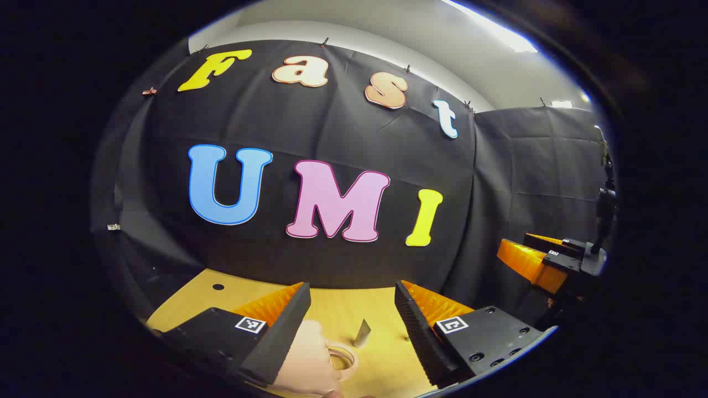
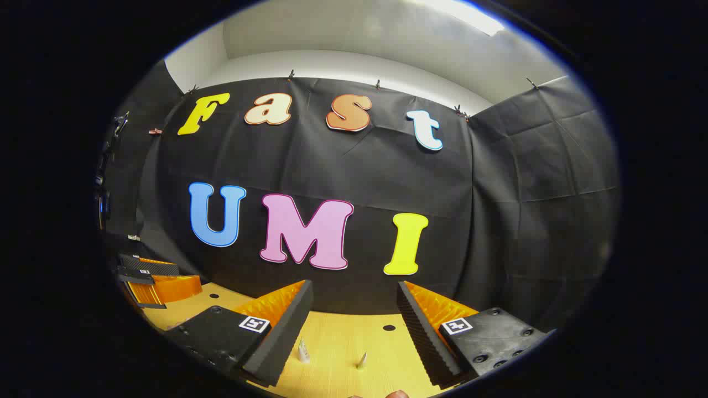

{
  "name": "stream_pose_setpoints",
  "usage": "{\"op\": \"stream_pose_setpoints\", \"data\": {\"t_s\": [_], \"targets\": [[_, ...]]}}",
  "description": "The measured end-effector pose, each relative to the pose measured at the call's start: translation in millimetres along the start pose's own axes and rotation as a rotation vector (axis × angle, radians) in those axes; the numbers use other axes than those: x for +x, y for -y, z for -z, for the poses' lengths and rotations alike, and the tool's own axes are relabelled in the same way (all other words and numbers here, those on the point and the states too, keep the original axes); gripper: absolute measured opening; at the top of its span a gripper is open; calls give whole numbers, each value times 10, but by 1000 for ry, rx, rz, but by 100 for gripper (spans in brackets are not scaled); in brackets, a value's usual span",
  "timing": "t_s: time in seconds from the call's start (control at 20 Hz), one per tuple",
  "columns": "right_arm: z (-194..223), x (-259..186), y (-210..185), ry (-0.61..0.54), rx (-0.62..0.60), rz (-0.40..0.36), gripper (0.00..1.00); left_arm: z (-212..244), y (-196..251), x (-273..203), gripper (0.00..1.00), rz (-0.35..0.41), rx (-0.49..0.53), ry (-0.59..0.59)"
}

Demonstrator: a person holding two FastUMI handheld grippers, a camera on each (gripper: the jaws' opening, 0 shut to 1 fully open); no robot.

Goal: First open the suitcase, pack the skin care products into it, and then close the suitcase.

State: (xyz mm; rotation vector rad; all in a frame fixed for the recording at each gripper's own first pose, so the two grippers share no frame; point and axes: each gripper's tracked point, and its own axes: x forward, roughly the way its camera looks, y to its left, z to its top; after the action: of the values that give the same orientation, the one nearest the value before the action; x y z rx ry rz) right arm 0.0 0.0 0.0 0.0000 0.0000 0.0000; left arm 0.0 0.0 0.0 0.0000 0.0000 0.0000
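A staged recording booth is shown, not a lived-in home. A black cloth wall [image 1: 332,138] is hung as the backdrop and is fastened along its upper edge by small clips [image 2: 291,73]. To the right of it, a second black cloth panel [image 2: 547,166] is joined at an angle, so that a corner is formed. Above the cloth wall, a plain pale wall [image 2: 343,61] and a ceiling with a bright strip light [image 2: 464,12] can be seen, as in an indoor lab room. Below the cloth wall, a light wooden tabletop [image 2: 337,342] with round drilled holes [image 2: 389,328] is set against it.
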Motion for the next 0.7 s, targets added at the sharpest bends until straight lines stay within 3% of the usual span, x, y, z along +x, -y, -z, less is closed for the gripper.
{"op": "stream_pose_setpoints", "data": {"t_s": [0.7], "targets": [[42, 57, -117, -5, -24, -8, 96, 110, -119, 42, 96, 8, 16, -34]]}}
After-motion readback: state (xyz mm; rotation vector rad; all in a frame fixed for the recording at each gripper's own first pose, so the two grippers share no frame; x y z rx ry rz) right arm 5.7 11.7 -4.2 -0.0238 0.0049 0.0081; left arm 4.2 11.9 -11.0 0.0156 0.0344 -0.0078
